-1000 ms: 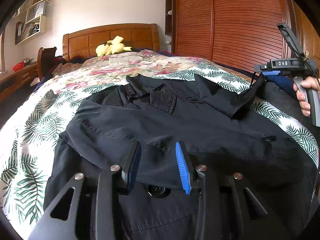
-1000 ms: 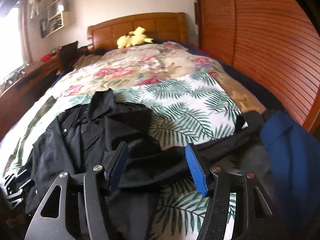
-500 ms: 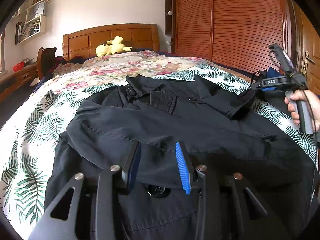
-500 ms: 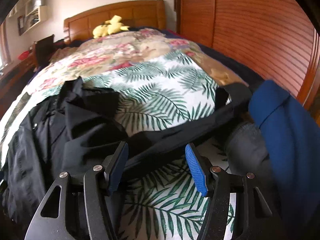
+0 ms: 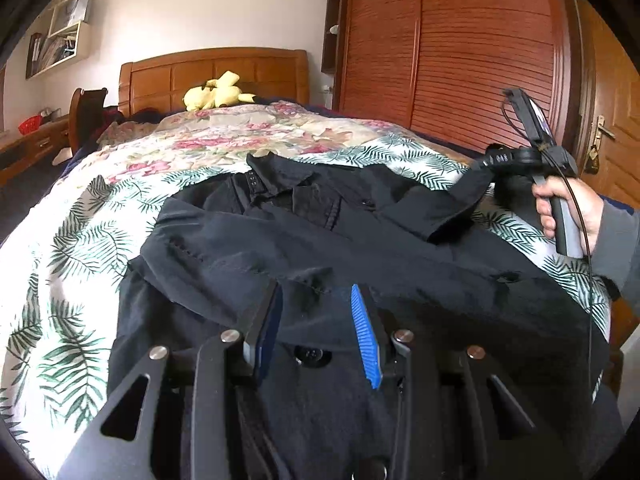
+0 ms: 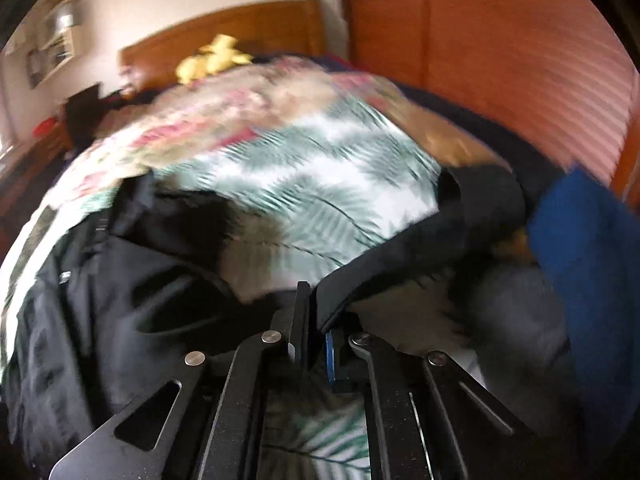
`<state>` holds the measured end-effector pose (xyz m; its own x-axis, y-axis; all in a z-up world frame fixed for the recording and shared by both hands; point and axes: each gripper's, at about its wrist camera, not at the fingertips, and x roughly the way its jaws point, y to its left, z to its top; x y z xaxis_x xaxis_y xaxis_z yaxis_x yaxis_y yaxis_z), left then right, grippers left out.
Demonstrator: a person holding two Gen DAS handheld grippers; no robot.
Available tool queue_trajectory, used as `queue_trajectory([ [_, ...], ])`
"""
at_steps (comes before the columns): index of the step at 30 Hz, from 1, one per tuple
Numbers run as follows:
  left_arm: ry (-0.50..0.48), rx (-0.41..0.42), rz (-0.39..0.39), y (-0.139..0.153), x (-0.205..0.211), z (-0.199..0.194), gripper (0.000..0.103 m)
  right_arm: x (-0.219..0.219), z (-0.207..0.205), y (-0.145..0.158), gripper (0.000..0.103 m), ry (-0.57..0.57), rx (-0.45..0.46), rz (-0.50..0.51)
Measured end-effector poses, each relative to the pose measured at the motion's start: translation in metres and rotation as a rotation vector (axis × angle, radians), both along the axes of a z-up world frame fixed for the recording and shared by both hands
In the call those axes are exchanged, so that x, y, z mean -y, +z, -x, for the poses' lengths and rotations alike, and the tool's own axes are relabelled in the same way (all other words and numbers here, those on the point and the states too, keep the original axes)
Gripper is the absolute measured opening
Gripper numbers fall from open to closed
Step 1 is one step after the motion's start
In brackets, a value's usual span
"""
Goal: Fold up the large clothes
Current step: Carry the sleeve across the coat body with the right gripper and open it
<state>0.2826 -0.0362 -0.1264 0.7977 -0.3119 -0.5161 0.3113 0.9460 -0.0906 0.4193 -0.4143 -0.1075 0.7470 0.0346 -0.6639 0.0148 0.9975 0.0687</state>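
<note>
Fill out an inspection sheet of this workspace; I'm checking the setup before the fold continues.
Surface: bed with a leaf-print cover.
Job's things: black shirt spread out, its sleeve stretched right.
Clutter: blue cloth on the right; yellow plush toy by the headboard.
Grippers: left claw part open over the shirt; right claw, just closed, pinches the sleeve.
Cables: black cable by the right hand.
Surroundings: wooden wardrobe, wall shelf.

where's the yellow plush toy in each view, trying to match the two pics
Left wrist view: the yellow plush toy lies upper left of centre, at the head of the bed against the wooden headboard.
Right wrist view: the same toy shows blurred, upper left of centre, again in front of the headboard.
Shared landmark: the black shirt spread on the palm-leaf bedspread.
</note>
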Motion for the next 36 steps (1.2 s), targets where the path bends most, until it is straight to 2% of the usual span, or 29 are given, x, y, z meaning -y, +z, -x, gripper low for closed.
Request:
queue_trajectory([
  [4, -0.004, 0.007, -0.003, 0.004, -0.008, 0.010, 0.035, -0.052, 0.020, 0.036, 0.003, 0.129, 0.100, 0.063],
  [8, -0.001, 0.006, 0.015, 0.008, -0.019, 0.015, 0.035, -0.107, 0.048, 0.068, 0.003, 0.268, 0.179, 0.062],
  [11, 0.007, 0.018, 0.019, 0.013, -0.027, 0.021, 0.035, -0.145, 0.068, 0.080, 0.003, 0.362, 0.202, 0.055],
  [17, 0.027, 0.043, 0.024, 0.020, -0.045, 0.032, 0.035, -0.202, 0.098, 0.076, 0.003, 0.498, 0.168, 0.050],
  [26, 0.056, 0.050, 0.037, 0.023, -0.066, 0.040, 0.035, -0.229, 0.118, 0.038, 0.004, 0.532, 0.026, 0.043],
  [31, 0.057, 0.055, 0.040, 0.023, -0.068, 0.043, 0.035, -0.229, 0.136, 0.015, 0.014, 0.533, -0.053, 0.051],
  [34, 0.054, 0.055, 0.038, 0.023, -0.066, 0.043, 0.035, -0.228, 0.147, 0.005, 0.027, 0.536, -0.089, 0.076],
  [36, 0.051, 0.054, 0.036, 0.023, -0.065, 0.043, 0.035, -0.226, 0.153, 0.001, 0.047, 0.541, -0.106, 0.093],
])
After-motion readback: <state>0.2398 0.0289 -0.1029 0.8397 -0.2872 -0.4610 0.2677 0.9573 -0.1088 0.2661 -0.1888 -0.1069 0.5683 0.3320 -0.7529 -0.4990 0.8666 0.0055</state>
